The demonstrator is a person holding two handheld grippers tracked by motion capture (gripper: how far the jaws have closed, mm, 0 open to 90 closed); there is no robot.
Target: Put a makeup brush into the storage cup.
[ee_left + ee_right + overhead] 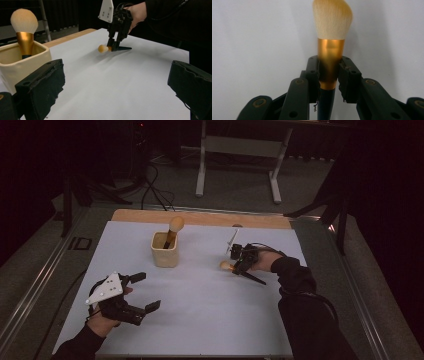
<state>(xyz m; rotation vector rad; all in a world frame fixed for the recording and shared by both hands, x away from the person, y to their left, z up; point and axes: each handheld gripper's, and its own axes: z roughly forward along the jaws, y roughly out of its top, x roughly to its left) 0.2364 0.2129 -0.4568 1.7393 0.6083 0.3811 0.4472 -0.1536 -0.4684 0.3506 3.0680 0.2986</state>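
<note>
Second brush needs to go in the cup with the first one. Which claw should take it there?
Right. The right claw is already shut on the brush at its gold ferrule, on the sheet right of the cup. The left claw is open and holds nothing.

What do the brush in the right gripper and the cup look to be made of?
Brush: soft pale fibre head, a shiny gold band that looks like metal, and a dark smooth handle, plastic or lacquered wood. The right gripper clamps the band. Cup: cream, thick-walled with rounded corners, likely glazed ceramic, though matte plastic is possible.
</note>
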